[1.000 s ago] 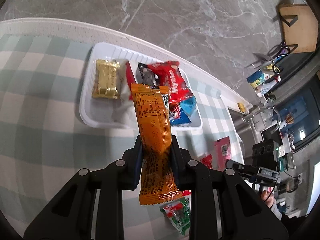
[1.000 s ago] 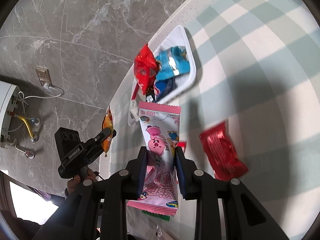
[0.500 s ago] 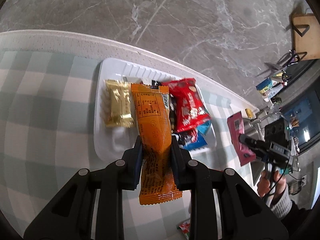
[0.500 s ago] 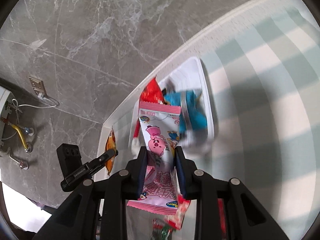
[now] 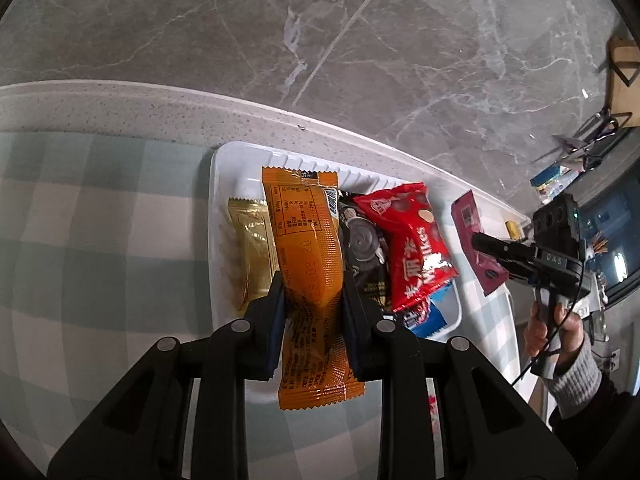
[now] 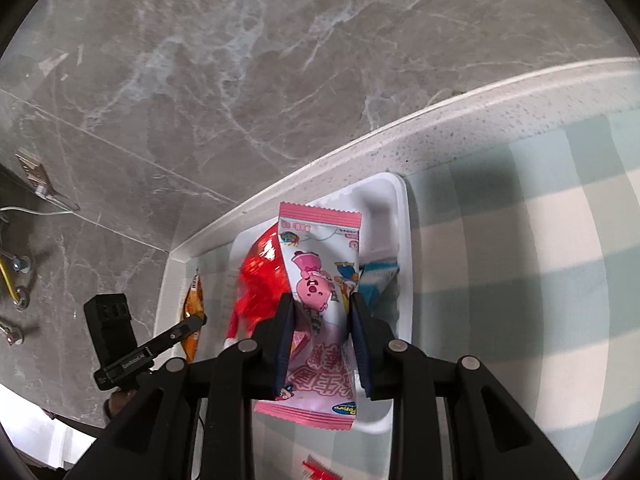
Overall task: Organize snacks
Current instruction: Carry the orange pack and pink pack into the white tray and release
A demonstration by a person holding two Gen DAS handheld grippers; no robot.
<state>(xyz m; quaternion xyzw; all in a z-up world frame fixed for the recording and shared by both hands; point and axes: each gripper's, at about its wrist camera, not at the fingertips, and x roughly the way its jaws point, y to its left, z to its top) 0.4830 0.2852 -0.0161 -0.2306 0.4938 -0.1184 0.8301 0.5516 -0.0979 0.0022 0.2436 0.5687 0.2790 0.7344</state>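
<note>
Now both hands have swung in over the white plastic tray [image 5: 218, 240] — a second ago it sat well ahead. The left gripper [image 5: 313, 300] has its fingers clamped on the orange foil snack packet [image 5: 308, 264], hanging above the gold wrapper [image 5: 248, 248] and red bag [image 5: 408, 240]. The right gripper [image 6: 322, 320] pinches the pink cartoon-pig packet [image 6: 320, 272] over the tray's other end — drop-off looks next. Beneath: a green-and-white checked tabletop [image 5: 80, 220], grey marble wall [image 5: 320, 40] behind.
</note>
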